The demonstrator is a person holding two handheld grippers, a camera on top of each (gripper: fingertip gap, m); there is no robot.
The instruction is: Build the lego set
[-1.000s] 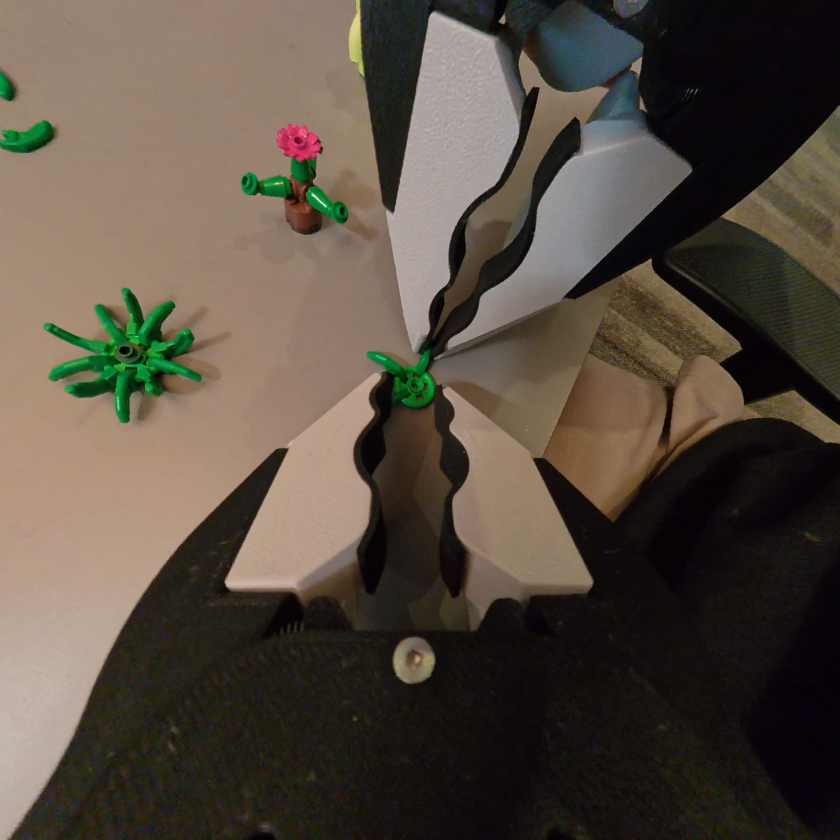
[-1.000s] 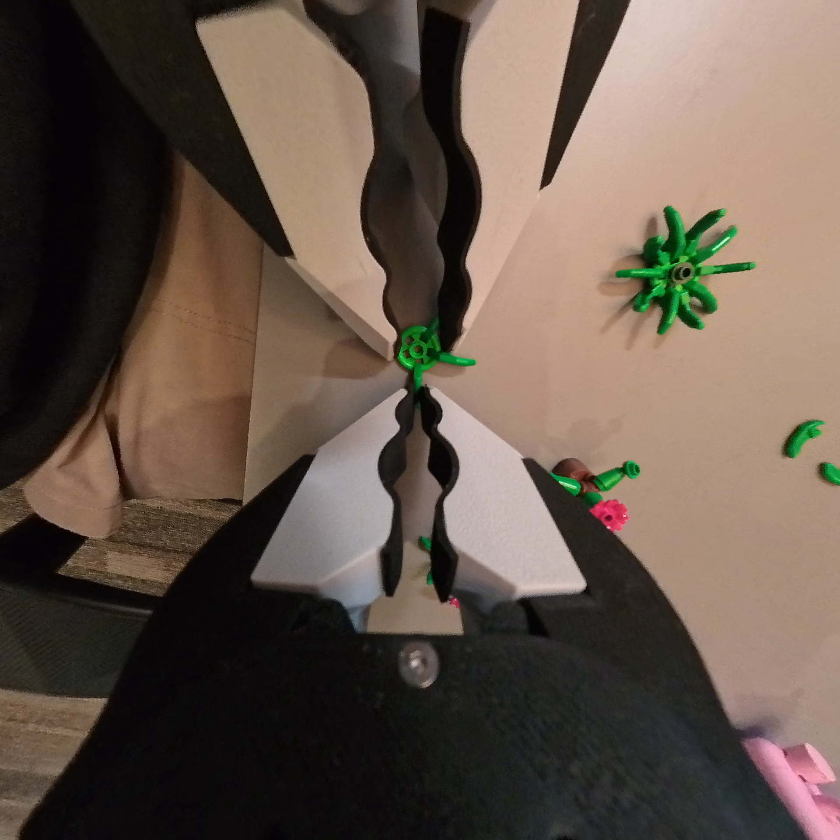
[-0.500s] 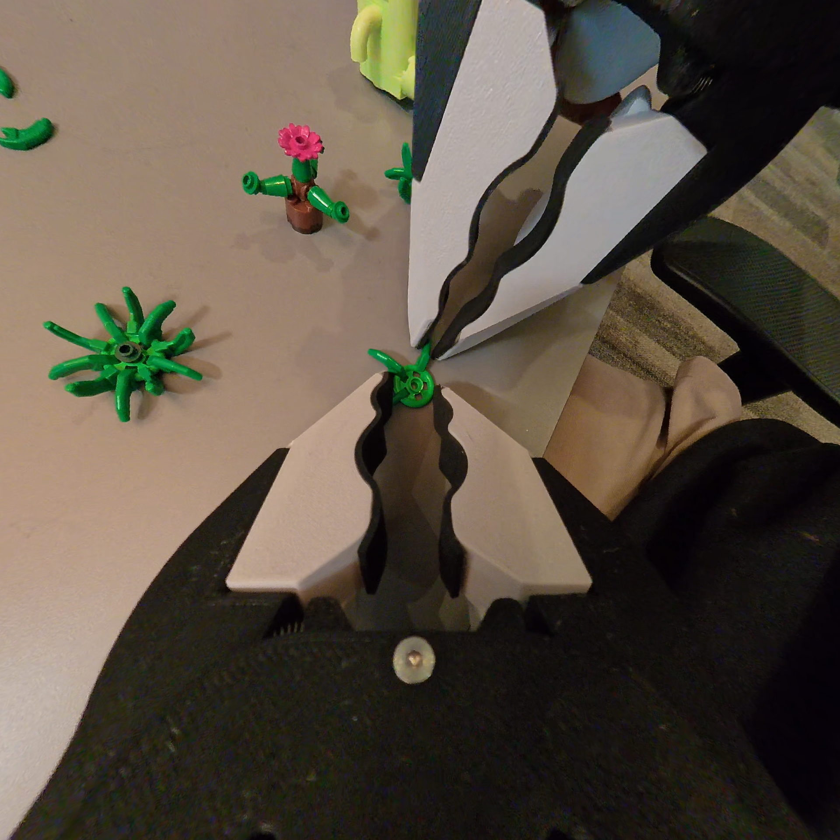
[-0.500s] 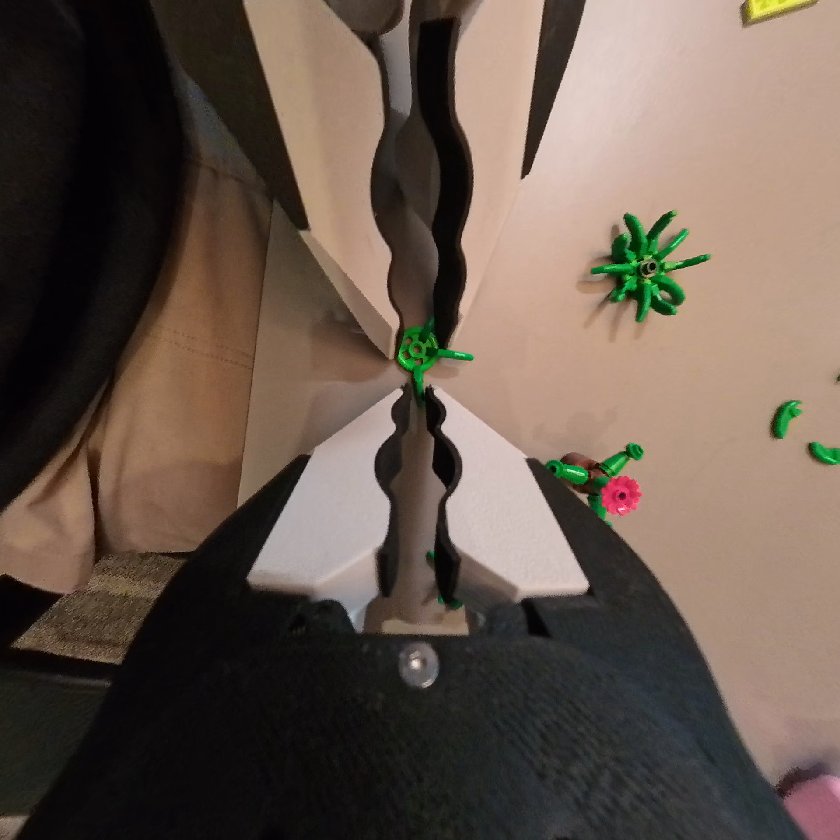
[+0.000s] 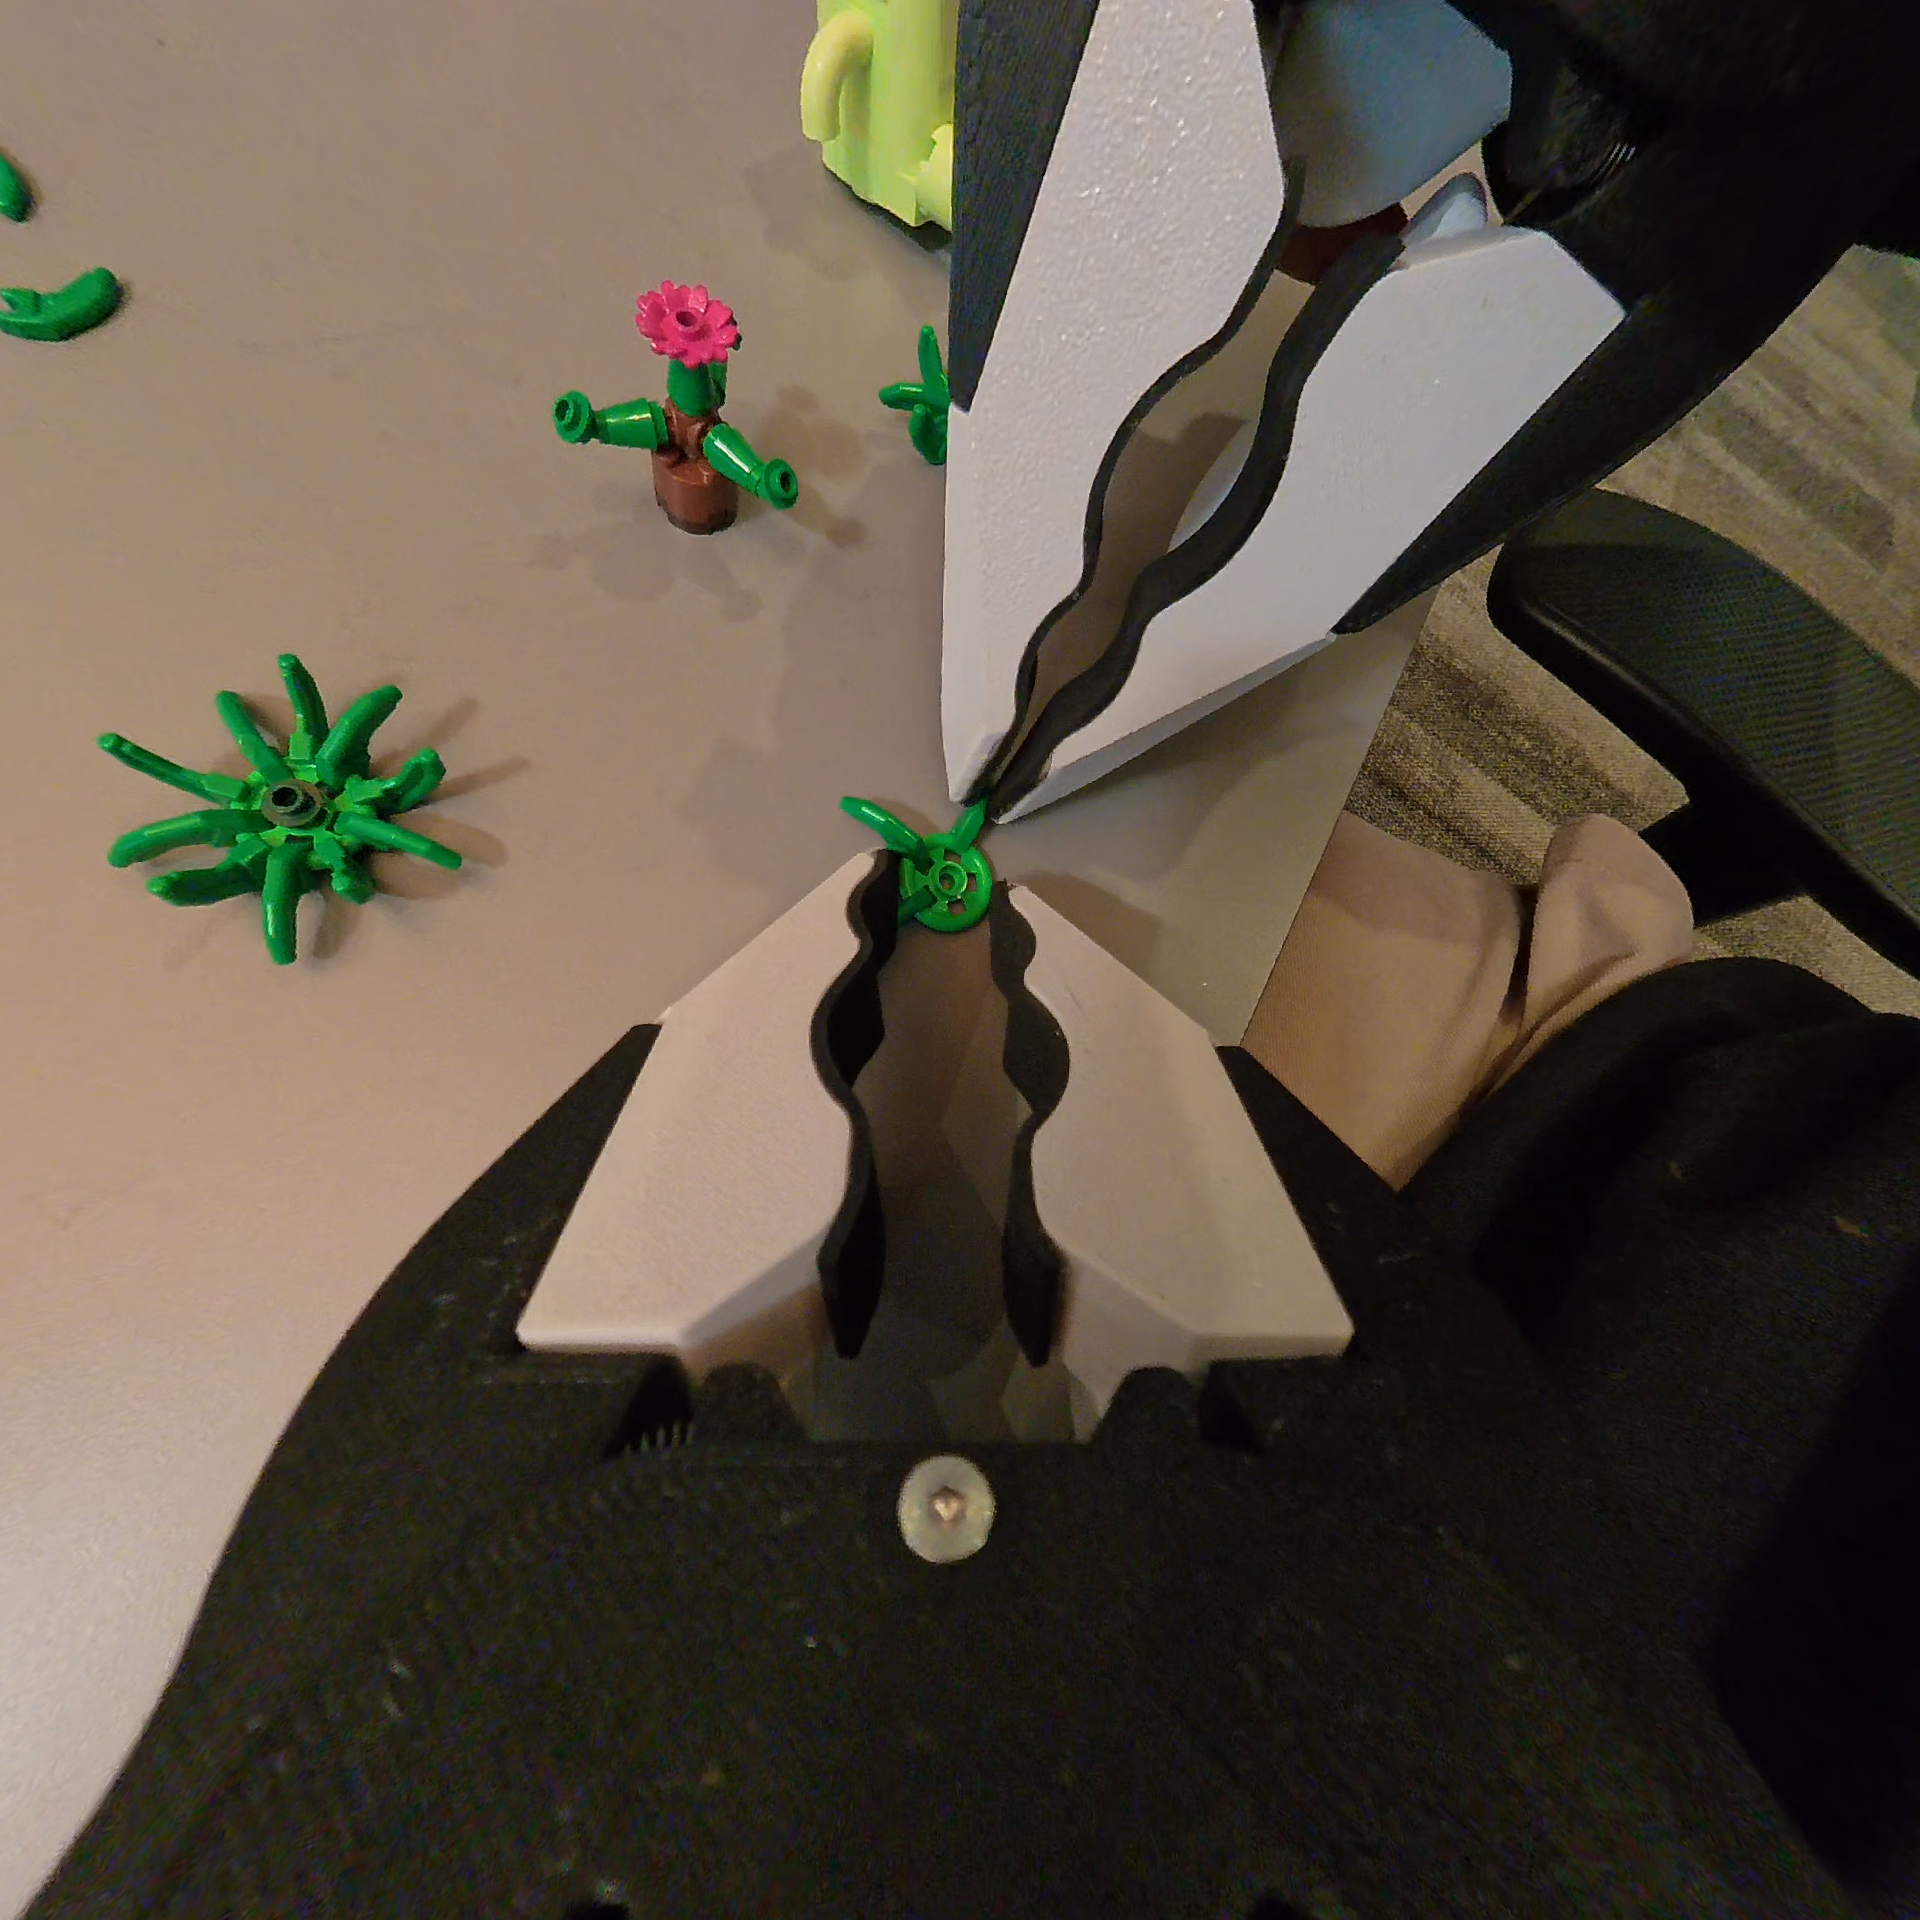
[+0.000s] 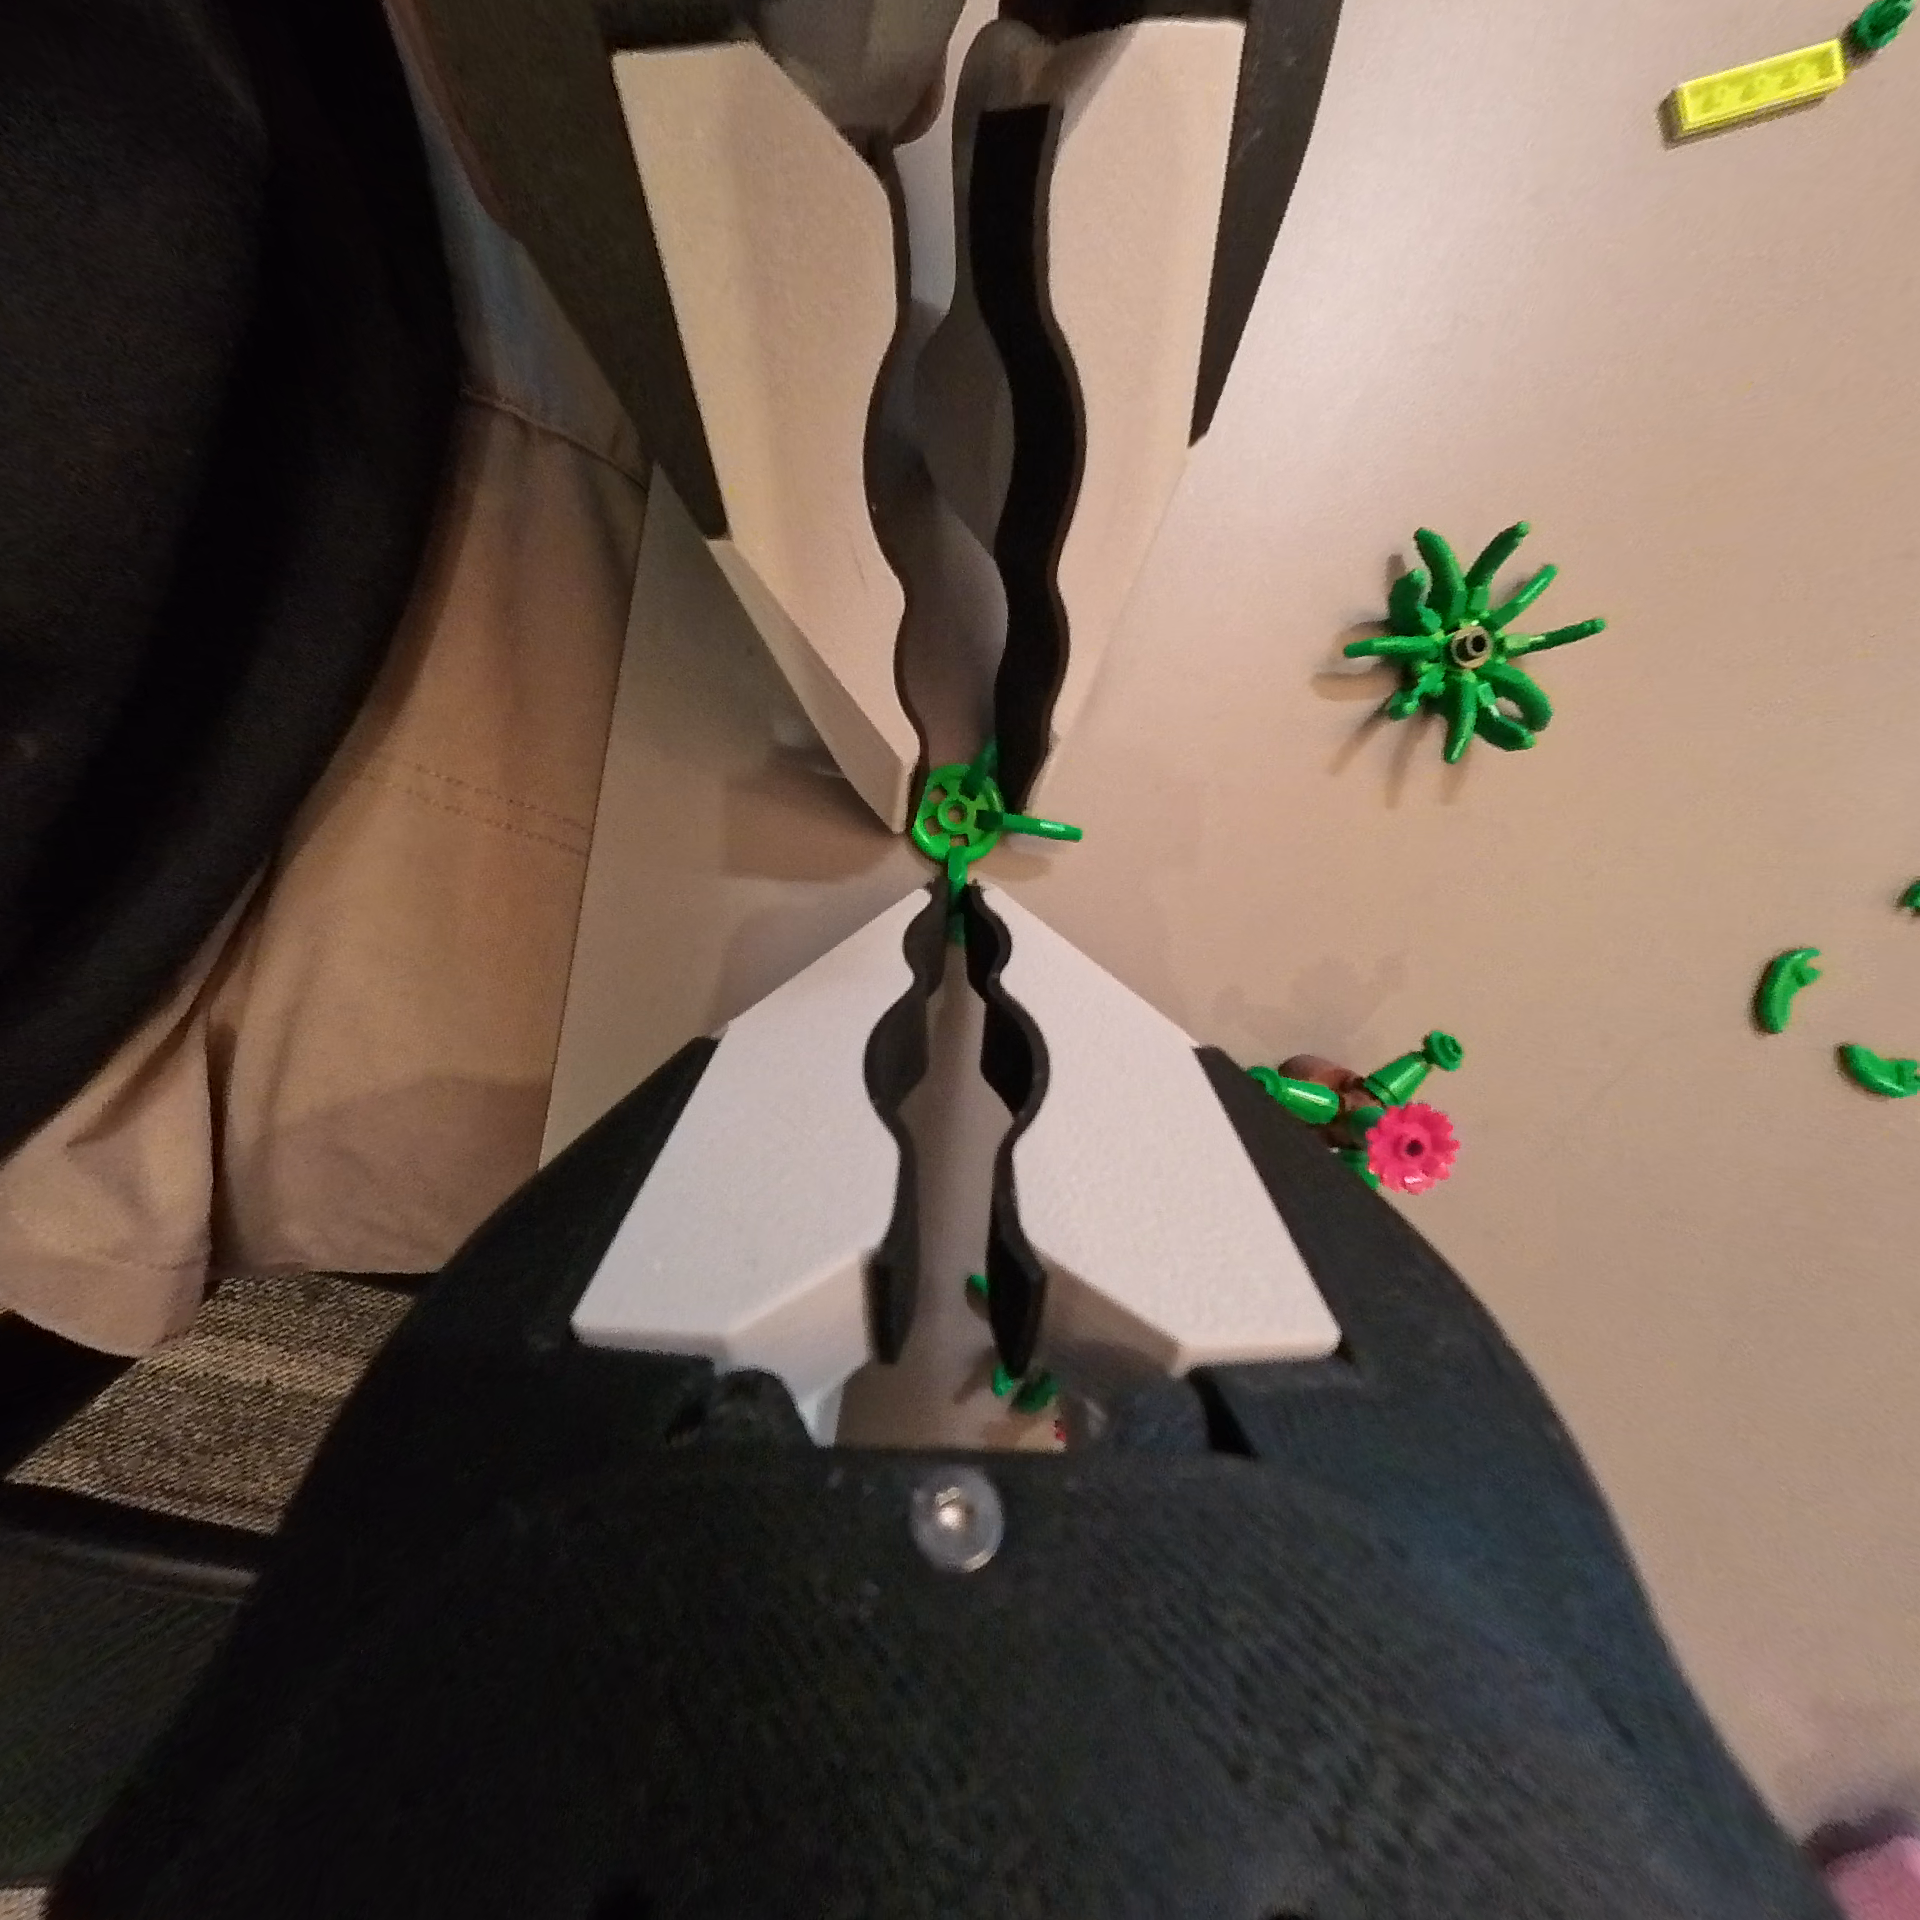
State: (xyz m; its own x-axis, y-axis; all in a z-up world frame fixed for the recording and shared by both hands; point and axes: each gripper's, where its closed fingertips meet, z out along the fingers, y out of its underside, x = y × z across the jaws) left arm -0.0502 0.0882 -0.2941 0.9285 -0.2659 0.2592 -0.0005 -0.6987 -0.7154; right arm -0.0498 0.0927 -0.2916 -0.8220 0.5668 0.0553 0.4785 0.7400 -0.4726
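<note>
Green wheel piece (image 5: 943, 883) pinched at left hand-held gripper (image 5: 940, 894) tips

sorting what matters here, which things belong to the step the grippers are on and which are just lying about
In the job:
- small green ring piece, at the left hand-held gripper tips
- thin green leaf, pinched by the right hand-held gripper and meeting the ring

Lying about on the table:
- finished spiky green plant
- pink flower on brown stem
- loose curved green leaves
- yellow flat plate
- lime green block
</note>
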